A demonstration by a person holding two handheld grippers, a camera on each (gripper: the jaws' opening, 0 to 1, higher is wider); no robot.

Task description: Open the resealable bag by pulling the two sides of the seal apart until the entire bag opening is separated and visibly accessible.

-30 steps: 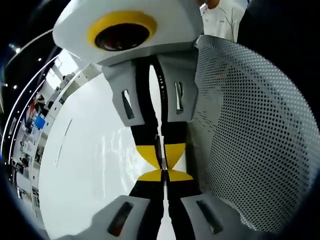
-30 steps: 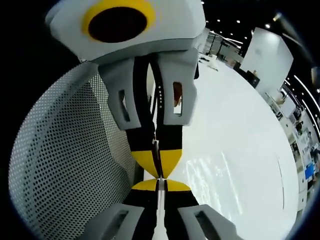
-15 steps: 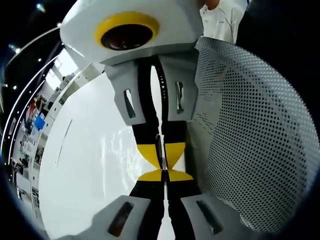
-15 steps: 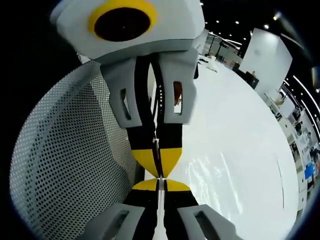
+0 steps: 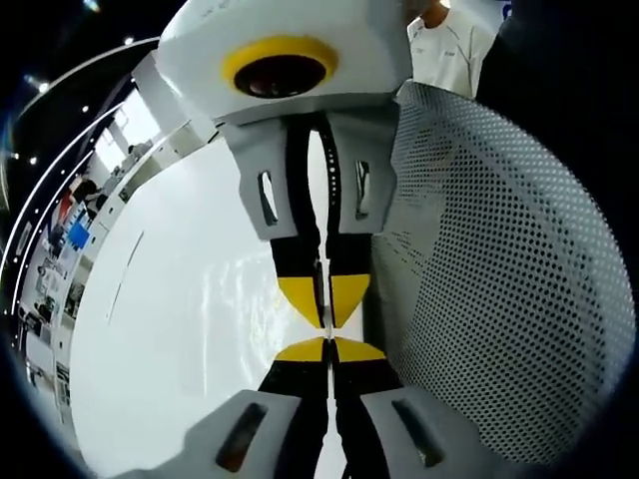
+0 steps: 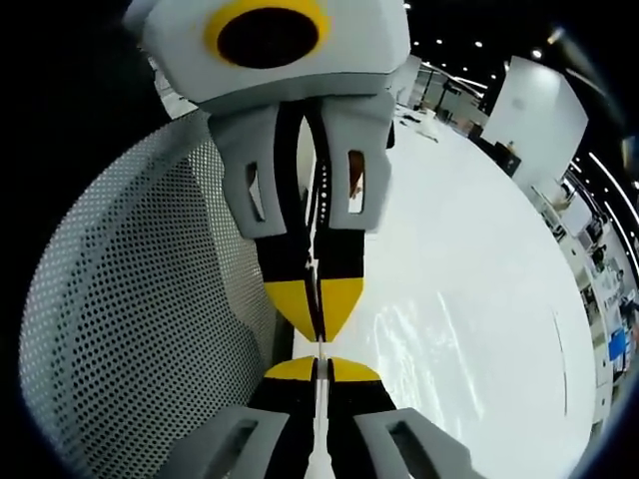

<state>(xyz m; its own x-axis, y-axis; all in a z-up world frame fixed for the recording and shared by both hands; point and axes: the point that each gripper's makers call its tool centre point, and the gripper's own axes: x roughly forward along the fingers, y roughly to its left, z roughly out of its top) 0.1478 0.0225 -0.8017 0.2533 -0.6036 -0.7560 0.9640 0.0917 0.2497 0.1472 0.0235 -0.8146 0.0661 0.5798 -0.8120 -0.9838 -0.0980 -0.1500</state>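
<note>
The resealable bag (image 5: 232, 304) is clear film, showing as a wrinkled sheen over the white table (image 5: 150, 329); the same sheen lies right of the jaws as the bag (image 6: 424, 344). My left gripper (image 5: 327, 351) is shut, with a thin edge of the bag's opening pinched between its yellow tips. Facing it from above, my right gripper (image 5: 325, 299) is shut too. From the other side, my right gripper (image 6: 319, 369) is shut on the opposite lip, and my left gripper (image 6: 319, 311) points down at it. A small gap separates the two pairs of tips.
A white perforated mesh panel (image 5: 499, 289) curves close beside the grippers, seen again as the mesh panel (image 6: 140, 329). A person in a white shirt (image 5: 454, 45) stands behind it. Shelves and displays line the room's far edge (image 5: 60, 230).
The two grippers have drawn slightly apart, so the gap between the facing yellow tips has widened. Both stay shut.
</note>
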